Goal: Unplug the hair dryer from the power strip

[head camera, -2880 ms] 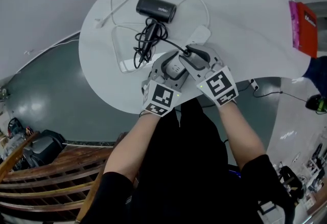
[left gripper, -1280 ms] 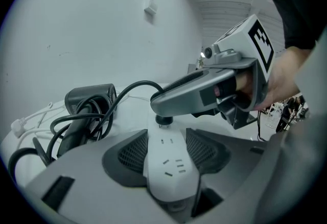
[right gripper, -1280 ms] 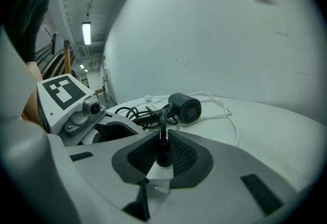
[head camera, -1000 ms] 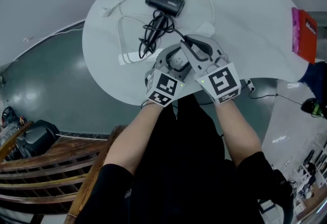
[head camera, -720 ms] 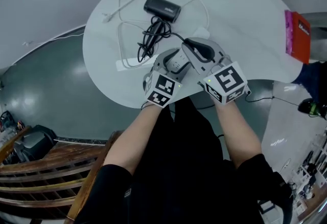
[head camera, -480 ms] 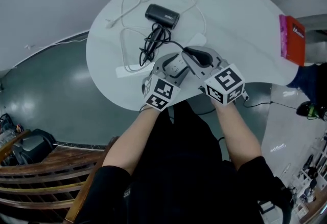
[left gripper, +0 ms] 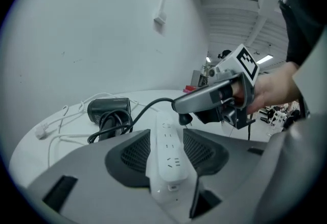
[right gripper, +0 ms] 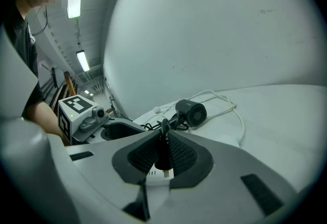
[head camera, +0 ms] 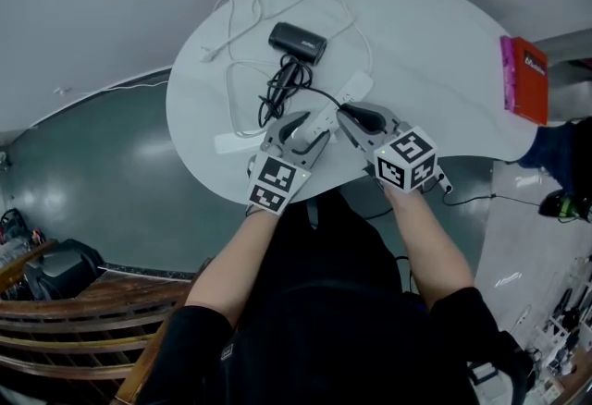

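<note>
Prongs of the plug [right gripper: 163, 159] stand clear just above the power strip [left gripper: 168, 154], with the plug body pinched between the jaws of the right gripper [head camera: 356, 114]. The left gripper [head camera: 298, 128] has the strip between its jaws, which have just been closing and now bear on both long sides near its end. The hair dryer [head camera: 297, 42] lies on the white bench [head camera: 435, 52] beyond the strip, with its black cord [head camera: 277, 84] bunched beside it.
</note>
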Demonstrator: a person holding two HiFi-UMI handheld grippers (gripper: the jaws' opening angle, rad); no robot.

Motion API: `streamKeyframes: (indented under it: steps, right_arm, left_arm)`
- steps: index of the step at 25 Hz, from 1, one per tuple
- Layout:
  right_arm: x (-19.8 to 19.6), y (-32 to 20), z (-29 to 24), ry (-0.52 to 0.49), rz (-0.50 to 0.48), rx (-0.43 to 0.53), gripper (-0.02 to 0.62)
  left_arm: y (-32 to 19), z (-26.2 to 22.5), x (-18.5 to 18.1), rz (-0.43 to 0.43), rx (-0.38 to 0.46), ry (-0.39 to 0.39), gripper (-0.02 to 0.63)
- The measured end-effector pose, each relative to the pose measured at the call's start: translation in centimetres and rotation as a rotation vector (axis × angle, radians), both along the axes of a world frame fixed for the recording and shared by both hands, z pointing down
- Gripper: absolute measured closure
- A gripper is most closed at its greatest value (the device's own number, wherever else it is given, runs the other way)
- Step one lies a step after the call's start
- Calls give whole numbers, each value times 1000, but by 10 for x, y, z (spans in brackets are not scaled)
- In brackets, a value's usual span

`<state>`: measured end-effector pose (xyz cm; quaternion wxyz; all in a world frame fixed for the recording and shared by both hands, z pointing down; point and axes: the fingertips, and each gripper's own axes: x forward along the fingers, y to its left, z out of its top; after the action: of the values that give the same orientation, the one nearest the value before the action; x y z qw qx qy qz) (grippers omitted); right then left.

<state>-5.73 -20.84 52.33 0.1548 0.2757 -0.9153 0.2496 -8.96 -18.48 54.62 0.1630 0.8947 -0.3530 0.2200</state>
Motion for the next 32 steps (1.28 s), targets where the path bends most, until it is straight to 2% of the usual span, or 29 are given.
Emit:
streamKeyframes:
  steps: [7, 16, 20, 26, 32]
  right_arm:
    - [8, 5, 27, 24, 32, -53, 534]
    - [29, 2, 7, 32, 93, -33, 534]
    - [43, -4, -22, 19, 149, 23, 534]
    - [63, -15, -89, -8, 226, 163, 535]
    - [64, -17, -148, -32, 267, 271, 535]
  left_arm:
    - [-7, -21, -17, -38, 33, 21, 410]
    - [-20, -68, -39, -63, 114, 57, 419]
    - [-21, -90, -49, -70, 148, 71, 423]
    - [-22, -132, -63, -84, 202, 104, 433]
    - [-29, -167, -77, -88, 237, 132, 446]
